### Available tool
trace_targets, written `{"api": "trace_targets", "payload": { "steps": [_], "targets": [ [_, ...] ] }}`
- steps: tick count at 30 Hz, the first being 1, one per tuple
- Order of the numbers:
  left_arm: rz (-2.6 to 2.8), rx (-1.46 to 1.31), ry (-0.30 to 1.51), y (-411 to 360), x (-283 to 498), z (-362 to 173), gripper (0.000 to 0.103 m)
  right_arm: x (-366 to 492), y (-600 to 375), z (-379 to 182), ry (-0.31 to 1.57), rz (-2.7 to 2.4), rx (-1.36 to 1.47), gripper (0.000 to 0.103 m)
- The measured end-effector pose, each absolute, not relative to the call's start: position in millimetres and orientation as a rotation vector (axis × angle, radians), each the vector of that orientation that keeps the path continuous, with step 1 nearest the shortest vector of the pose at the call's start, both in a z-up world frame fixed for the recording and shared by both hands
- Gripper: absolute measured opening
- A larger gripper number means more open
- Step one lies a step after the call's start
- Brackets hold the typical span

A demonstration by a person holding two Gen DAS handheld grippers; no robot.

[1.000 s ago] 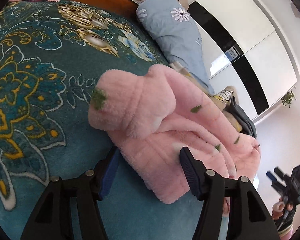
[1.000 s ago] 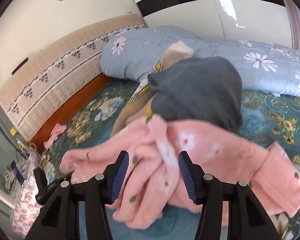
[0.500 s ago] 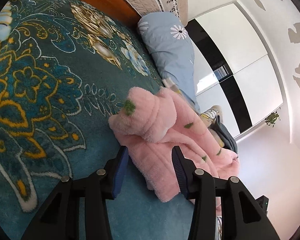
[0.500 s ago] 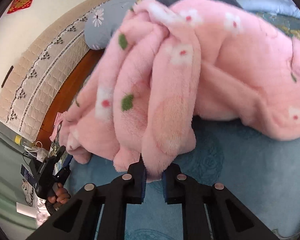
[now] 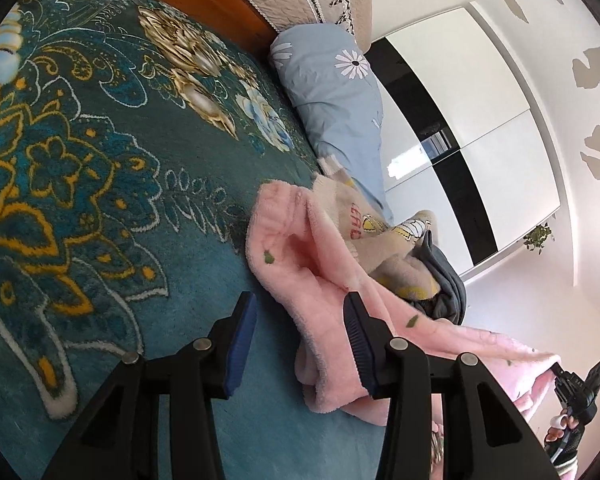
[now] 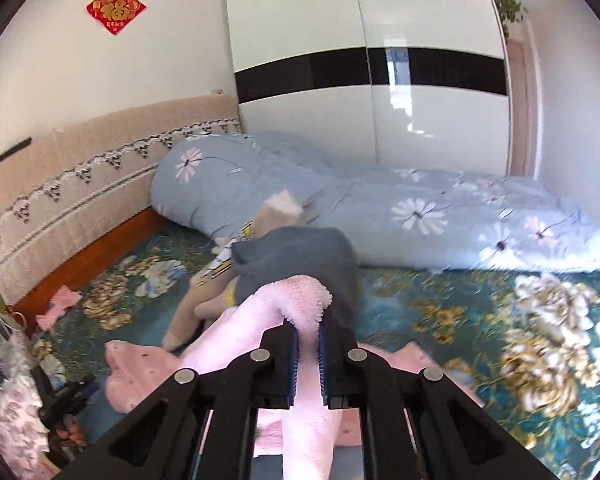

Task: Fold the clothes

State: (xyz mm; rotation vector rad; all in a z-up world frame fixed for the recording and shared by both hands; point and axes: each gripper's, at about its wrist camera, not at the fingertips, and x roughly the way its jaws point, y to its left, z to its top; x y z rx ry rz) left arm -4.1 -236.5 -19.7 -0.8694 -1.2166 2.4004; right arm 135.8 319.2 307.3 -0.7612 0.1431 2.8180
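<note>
R claw (image 6: 308,350) — pink garment (image 6: 300,304) pinched, hanging lengthwise

Clothes heaped on a bed between headboard and wardrobe

A fleece garment (image 5: 300,280) lies on the bedspread (image 5: 100,160), its near edge between the left tool's (image 5: 296,344) jaws; behind it lies a pile of other clothes (image 6: 292,256), and behind that a rolled duvet (image 6: 380,208) along the wardrobe (image 6: 360,80). The right tool (image 6: 308,354) grips a raised fold of the garment. The headboard (image 6: 80,184) stands left.
</note>
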Motion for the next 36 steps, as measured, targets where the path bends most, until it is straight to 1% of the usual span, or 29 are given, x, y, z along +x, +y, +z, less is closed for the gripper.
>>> {"api": "trace_targets", "payload": {
  "steps": [1, 3, 7, 11, 14, 15, 16, 17, 18, 20, 24, 27, 29, 31, 32, 33, 34, 35, 36],
  "targets": [
    [2.397, -0.87, -1.215, -236, -4, -19, 0.045, 134, 324, 310, 0.098, 2.776, -0.756, 0.009],
    [2.388, -0.871, -1.215, -235, -2, -18, 0.045, 128, 339, 298, 0.112, 2.719, -0.812, 0.009],
    [2.333, -0.859, -1.287, -235, 0, -18, 0.046, 114, 375, 237, 0.134, 2.607, -0.985, 0.009],
    [2.273, -0.848, -1.378, -236, -3, -16, 0.049, 102, 399, 182, 0.229, 2.548, -1.063, 0.01],
    [2.238, -0.864, -1.426, -232, -11, -11, 0.054, 97, 413, 153, 0.284, 2.514, -1.089, 0.016],
    [2.227, -0.874, -1.439, -230, -14, -10, 0.055, 99, 416, 149, 0.296, 2.518, -1.082, 0.024],
    [2.232, -0.893, -1.434, -227, -19, -7, 0.055, 102, 418, 147, 0.308, 2.527, -1.065, 0.037],
    [2.246, -0.917, -1.42, -222, -24, -3, 0.057, 108, 420, 148, 0.318, 2.535, -1.037, 0.046],
    [2.244, -0.942, -1.428, -218, -29, -1, 0.06, 116, 421, 149, 0.327, 2.541, -1.004, 0.057],
    [2.226, -0.991, -1.46, -209, -40, 2, 0.065, 135, 423, 154, 0.367, 2.582, -0.92, 0.057],
    [2.1, -1.022, -1.614, -198, -63, 1, 0.066, 173, 420, 153, 0.437, 2.693, -0.763, 0.065],
    [2.213, -1.071, -1.598, -192, -77, 10, 0.065, 186, 417, 134, 0.483, 2.726, -0.692, 0.065],
    [2.251, -1.129, -1.578, -184, -88, 12, 0.064, 189, 419, 118, 0.568, 2.733, -0.663, 0.065],
    [2.289, -1.207, -1.555, -176, -96, 10, 0.063, 181, 424, 106, 0.667, 2.729, -0.732, 0.065],
    [2.306, -1.241, -1.547, -171, -99, 7, 0.055, 179, 425, 102, 0.693, 2.734, -0.748, 0.065],
    [2.333, -1.282, -1.53, -168, -102, 5, 0.041, 178, 425, 100, 0.707, 2.742, -0.749, 0.065],
    [2.365, -1.327, -1.509, -166, -104, 3, 0.031, 176, 425, 98, 0.722, 2.75, -0.751, 0.065],
    [2.396, -1.372, -1.486, -163, -106, 0, 0.008, 176, 424, 97, 0.716, 2.762, -0.749, 0.065],
    [2.411, -1.377, -1.487, -162, -105, 0, 0.003, 177, 421, 97, 0.699, 2.775, -0.744, 0.065]
  ]
}}
